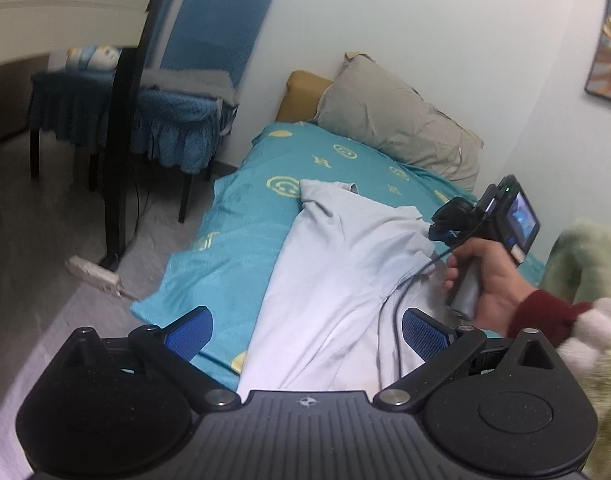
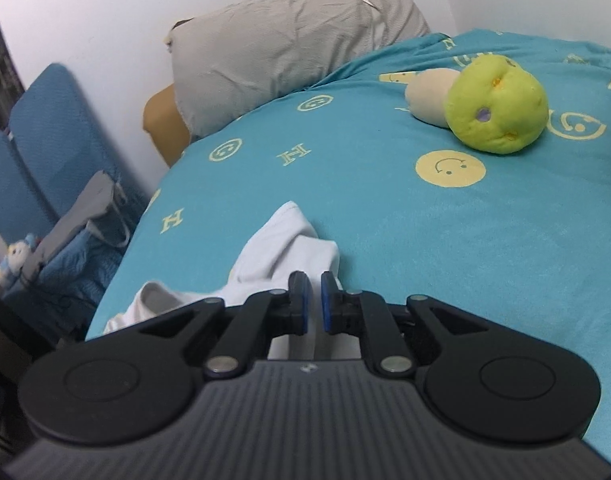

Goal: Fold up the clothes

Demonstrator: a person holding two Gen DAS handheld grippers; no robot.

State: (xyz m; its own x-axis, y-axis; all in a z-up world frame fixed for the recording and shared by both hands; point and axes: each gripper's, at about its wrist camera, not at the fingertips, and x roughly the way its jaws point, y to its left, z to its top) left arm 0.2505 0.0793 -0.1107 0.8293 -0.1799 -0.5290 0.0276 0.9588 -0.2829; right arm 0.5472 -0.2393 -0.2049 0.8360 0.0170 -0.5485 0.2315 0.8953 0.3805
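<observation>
A pale white garment (image 1: 337, 264) lies lengthwise on the teal bedsheet (image 1: 241, 216), with a collar or sleeve end toward the pillow. My left gripper (image 1: 307, 334) hovers over its near part, jaws wide open and nothing between the blue pads. A hand (image 1: 485, 276) holds my right gripper (image 1: 437, 232) at the garment's right edge. In the right wrist view my right gripper (image 2: 315, 300) shows its pads a narrow gap apart. Bunched white garment (image 2: 289, 240) lies under and ahead of the fingers and shows through the gap. The pads do not visibly press on it.
A grey pillow (image 1: 397, 120) leans on the wall at the bed's head. A green plush toy (image 2: 495, 104) sits on the bedsheet (image 2: 385, 220) to the right. A blue-covered chair (image 1: 209, 40), a dark table leg (image 1: 121, 140) and a power strip (image 1: 93, 276) stand left of the bed.
</observation>
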